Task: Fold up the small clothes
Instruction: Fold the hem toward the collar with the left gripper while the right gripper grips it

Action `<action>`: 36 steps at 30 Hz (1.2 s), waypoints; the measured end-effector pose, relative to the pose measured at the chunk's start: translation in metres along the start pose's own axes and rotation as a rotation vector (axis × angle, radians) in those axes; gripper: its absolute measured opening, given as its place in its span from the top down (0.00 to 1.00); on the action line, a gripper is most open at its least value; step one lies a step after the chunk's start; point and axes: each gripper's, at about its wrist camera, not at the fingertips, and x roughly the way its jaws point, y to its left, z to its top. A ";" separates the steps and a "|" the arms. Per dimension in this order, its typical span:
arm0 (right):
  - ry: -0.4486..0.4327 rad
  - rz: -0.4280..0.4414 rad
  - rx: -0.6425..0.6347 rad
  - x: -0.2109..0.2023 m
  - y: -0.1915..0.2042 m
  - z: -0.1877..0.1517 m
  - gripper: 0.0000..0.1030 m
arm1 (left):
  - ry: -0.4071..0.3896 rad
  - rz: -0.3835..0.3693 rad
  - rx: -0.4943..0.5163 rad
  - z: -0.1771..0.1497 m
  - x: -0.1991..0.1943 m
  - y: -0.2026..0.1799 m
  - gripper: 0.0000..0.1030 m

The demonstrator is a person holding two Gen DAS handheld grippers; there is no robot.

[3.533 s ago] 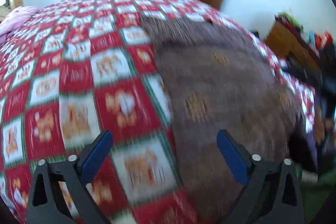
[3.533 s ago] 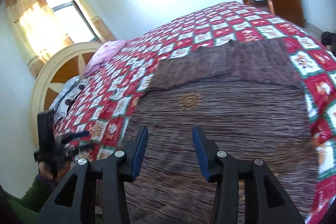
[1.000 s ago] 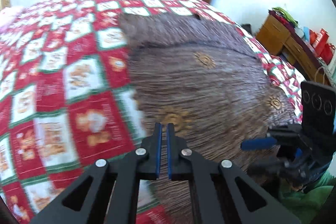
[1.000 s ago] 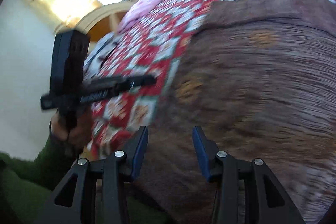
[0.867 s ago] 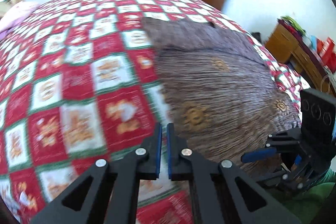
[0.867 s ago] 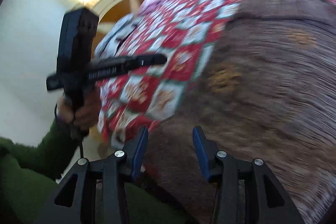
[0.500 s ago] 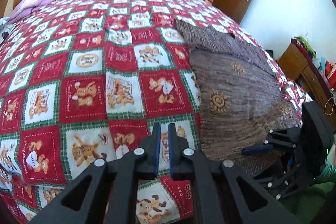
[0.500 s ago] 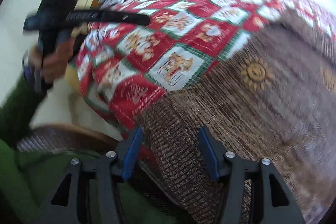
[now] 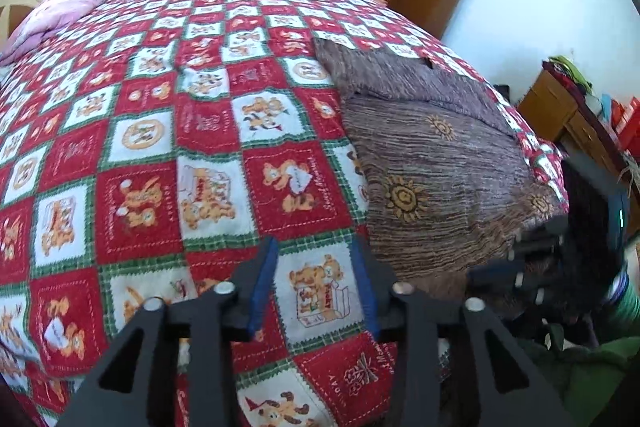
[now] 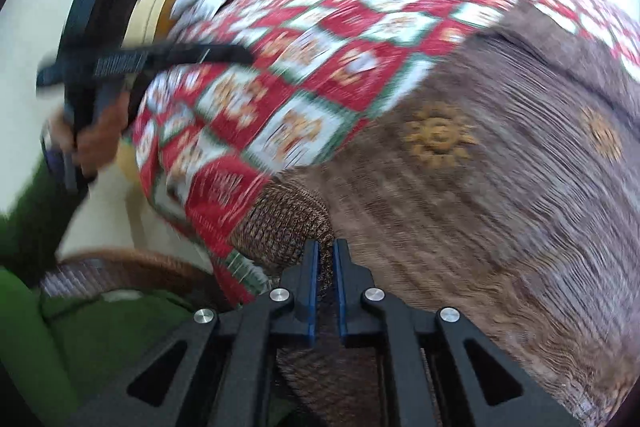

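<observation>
A brown striped garment with gold sun motifs (image 9: pixel 432 163) lies spread on the right side of the bed, its far part folded over. My left gripper (image 9: pixel 314 267) is open and empty above the bedspread, left of the garment's near corner. My right gripper (image 10: pixel 325 259) is shut on the garment's near hem (image 10: pixel 288 227) at the bed's edge; the garment (image 10: pixel 500 187) fills the right of that view. The right gripper also shows blurred in the left wrist view (image 9: pixel 532 263), and the left gripper shows in the right wrist view (image 10: pixel 236 57).
The bed has a red, white and green checked bedspread (image 9: pixel 168 147) with bear prints. A pink pillow (image 9: pixel 52 15) lies at the far left. A wooden dresser (image 9: pixel 572 119) stands right of the bed. A wicker seat (image 10: pixel 112 271) and my green sleeve are at the bed's foot.
My left gripper has opened and swung left, off the garment. My right gripper has dropped to the near hem and shut on it.
</observation>
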 end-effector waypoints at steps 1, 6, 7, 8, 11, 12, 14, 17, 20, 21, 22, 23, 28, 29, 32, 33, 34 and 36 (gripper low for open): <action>-0.021 0.010 0.044 -0.005 -0.011 0.002 0.93 | 0.002 -0.015 0.029 0.002 0.003 -0.004 0.50; -0.107 0.053 0.260 -0.022 -0.069 0.002 0.93 | 0.035 -0.053 0.221 0.011 0.024 -0.032 0.40; -0.115 0.063 0.290 -0.023 -0.078 0.002 0.93 | 0.043 -0.063 0.266 0.013 0.029 -0.039 0.40; -0.123 0.074 0.321 -0.024 -0.086 0.001 0.93 | 0.050 -0.074 0.319 0.016 0.035 -0.048 0.40; -0.134 0.108 0.390 -0.022 -0.105 0.001 0.93 | 0.066 -0.110 0.440 0.027 0.054 -0.068 0.35; -0.133 0.107 0.402 -0.022 -0.109 0.001 0.93 | 0.072 -0.117 0.461 0.030 0.059 -0.073 0.35; -0.138 0.113 0.436 -0.021 -0.121 0.000 0.93 | 0.097 -0.139 0.521 0.039 0.074 -0.084 0.35; -0.195 0.108 0.530 -0.028 -0.140 -0.006 0.93 | 0.130 -0.155 0.625 0.045 0.096 -0.101 0.35; -0.295 0.122 0.623 -0.048 -0.156 -0.016 0.92 | 0.177 -0.116 0.756 0.039 0.113 -0.111 0.35; -0.323 0.110 0.626 -0.057 -0.156 -0.019 0.91 | 0.194 -0.107 0.792 0.036 0.116 -0.113 0.35; -0.340 0.085 0.616 -0.066 -0.154 -0.022 0.90 | 0.210 -0.105 0.821 0.033 0.118 -0.114 0.35; -0.345 0.064 0.604 -0.072 -0.151 -0.023 0.86 | 0.219 -0.120 0.850 0.029 0.117 -0.114 0.35; -0.344 0.006 0.567 -0.093 -0.145 -0.030 0.78 | 0.192 -0.210 0.985 0.017 0.111 -0.135 0.35; -0.348 0.000 0.571 -0.097 -0.147 -0.031 0.78 | 0.190 -0.216 1.040 0.011 0.114 -0.144 0.35; -0.380 -0.012 0.600 -0.107 -0.153 -0.034 0.78 | 0.180 -0.248 1.098 0.008 0.120 -0.157 0.28; -0.390 -0.016 0.611 -0.111 -0.156 -0.038 0.78 | 0.177 -0.265 1.092 0.010 0.121 -0.158 0.28; -0.399 -0.024 0.621 -0.115 -0.158 -0.041 0.78 | 0.178 -0.274 1.085 0.013 0.122 -0.158 0.28; -0.417 -0.045 0.645 -0.126 -0.161 -0.050 0.78 | 0.171 -0.303 1.067 0.015 0.122 -0.157 0.33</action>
